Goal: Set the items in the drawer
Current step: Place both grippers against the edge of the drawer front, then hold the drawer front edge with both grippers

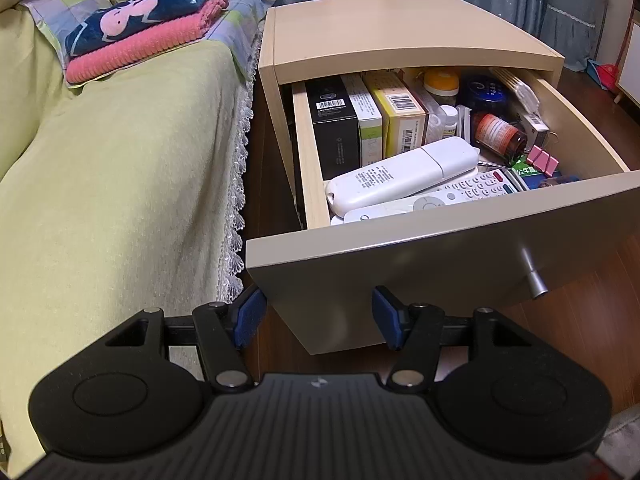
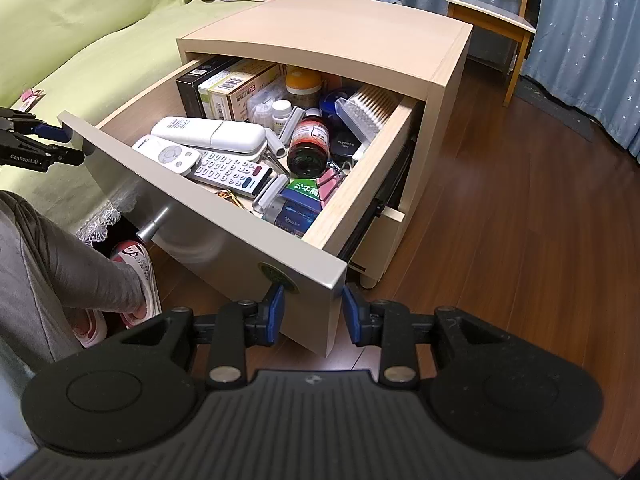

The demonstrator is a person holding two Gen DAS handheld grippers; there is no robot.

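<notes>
The beige nightstand [image 1: 400, 28] has its top drawer [image 1: 440, 248] pulled out, its front panel facing me. Inside lie white remotes [image 1: 404, 172], a brown medicine bottle [image 1: 500, 134], upright boxes [image 1: 362, 120] and pink binder clips [image 1: 542, 160]. My left gripper [image 1: 318, 316] is open below the panel's left lower corner, holding nothing. My right gripper [image 2: 314, 310] is open too, its blue pads [image 2: 276, 308] either side of the panel's right lower corner [image 2: 334, 280]. The right wrist view also shows the remotes [image 2: 208, 136], the bottle [image 2: 308, 146] and the left gripper [image 2: 64, 144] by the panel's left edge.
A bed with a green cover [image 1: 120, 200] stands close on the left, with folded towels [image 1: 148, 32] on it. A metal knob [image 1: 534, 280] sticks out of the drawer front. A person's grey-trousered leg [image 2: 60, 272] and slipper [image 2: 136, 268] are beside the nightstand. A wooden chair [image 2: 496, 16] stands behind, on wooden floor [image 2: 520, 220].
</notes>
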